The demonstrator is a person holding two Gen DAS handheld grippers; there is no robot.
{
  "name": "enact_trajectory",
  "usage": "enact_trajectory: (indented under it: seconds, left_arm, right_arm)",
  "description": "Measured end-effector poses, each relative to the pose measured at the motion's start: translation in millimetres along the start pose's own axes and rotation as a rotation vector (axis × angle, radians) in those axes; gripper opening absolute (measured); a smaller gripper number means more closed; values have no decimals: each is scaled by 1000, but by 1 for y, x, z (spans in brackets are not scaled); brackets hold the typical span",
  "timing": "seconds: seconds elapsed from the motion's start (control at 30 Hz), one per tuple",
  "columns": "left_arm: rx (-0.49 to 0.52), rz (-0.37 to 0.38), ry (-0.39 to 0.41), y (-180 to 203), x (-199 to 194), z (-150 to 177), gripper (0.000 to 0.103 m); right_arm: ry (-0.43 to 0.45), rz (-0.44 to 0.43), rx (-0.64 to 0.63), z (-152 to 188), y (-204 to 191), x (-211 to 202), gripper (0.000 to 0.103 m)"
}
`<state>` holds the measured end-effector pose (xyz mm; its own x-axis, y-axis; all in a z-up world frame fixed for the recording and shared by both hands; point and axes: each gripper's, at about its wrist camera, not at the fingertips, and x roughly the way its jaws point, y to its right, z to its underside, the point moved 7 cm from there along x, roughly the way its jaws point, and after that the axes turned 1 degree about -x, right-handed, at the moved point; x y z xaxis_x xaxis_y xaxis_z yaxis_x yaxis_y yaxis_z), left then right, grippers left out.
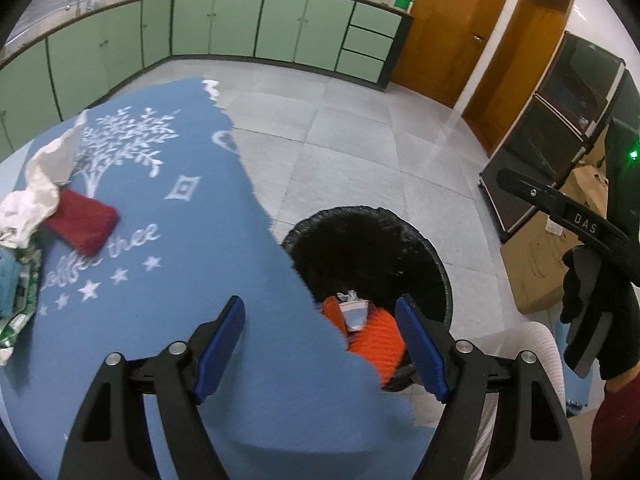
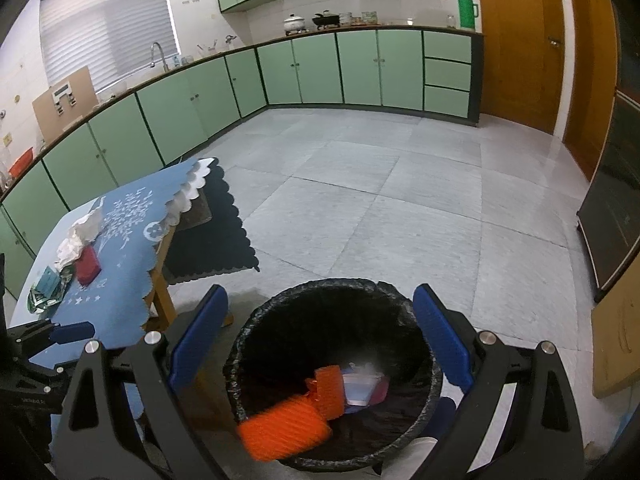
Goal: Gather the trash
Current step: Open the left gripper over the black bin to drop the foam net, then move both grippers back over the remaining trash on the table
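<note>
My left gripper (image 1: 320,348) is open and holds nothing; it hovers over the near edge of the blue-clothed table (image 1: 168,240). On that cloth, far left, lie a red block (image 1: 82,222), crumpled white paper (image 1: 40,184) and a green-white wrapper (image 1: 18,296). The black-lined trash bin (image 1: 436,276) stands on the floor beside the table, holding an orange ribbed item (image 1: 378,340) and a white cup (image 1: 354,312). My right gripper (image 2: 320,336) is open above the bin (image 2: 248,344). Below it a blurred orange item (image 2: 286,428) shows inside the bin, beside a white-pink container (image 2: 362,388).
Green cabinets (image 2: 320,72) line the far walls and wooden doors (image 2: 520,48) stand at the right. A cardboard box (image 1: 540,256) and a black glass-fronted cabinet (image 1: 552,140) sit right of the bin. A gloved hand (image 1: 592,312) holds the right tool. Grey tiled floor (image 2: 400,208) lies ahead.
</note>
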<state>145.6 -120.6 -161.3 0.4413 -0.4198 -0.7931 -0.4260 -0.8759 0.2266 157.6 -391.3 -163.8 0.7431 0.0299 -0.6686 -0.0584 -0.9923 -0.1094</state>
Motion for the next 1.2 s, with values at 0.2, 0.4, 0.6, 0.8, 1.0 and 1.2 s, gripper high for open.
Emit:
enact_trajectory:
  seconds: [0.2,0.4,0.6,0.8,1.0,1.2]
  left_arm:
    - [-41,-46,60,-20,-17,-5,76]
    - [-90,-121,122,-56,-44,-4,76]
    - [-183,-204,176,-116,-74,3,76]
    - [-247,-290,213,-174,-101,13,76]
    - [-299,-357,242,-215,-117,22,76]
    - [-331,-388,257,-244,-124,27,76]
  right_arm:
    - [5,-26,-28,-6,-24,-2,91]
    - [17,-91,-71,-16,-69,1,91]
    - [20,-165,-132,-27,-134,12,91]
    - [15,-237,-186,-32,-204,28,91]
    - [16,-285,-236,-31,-259,42,91]
    - [3,-307,-288,-26,-300,60,91]
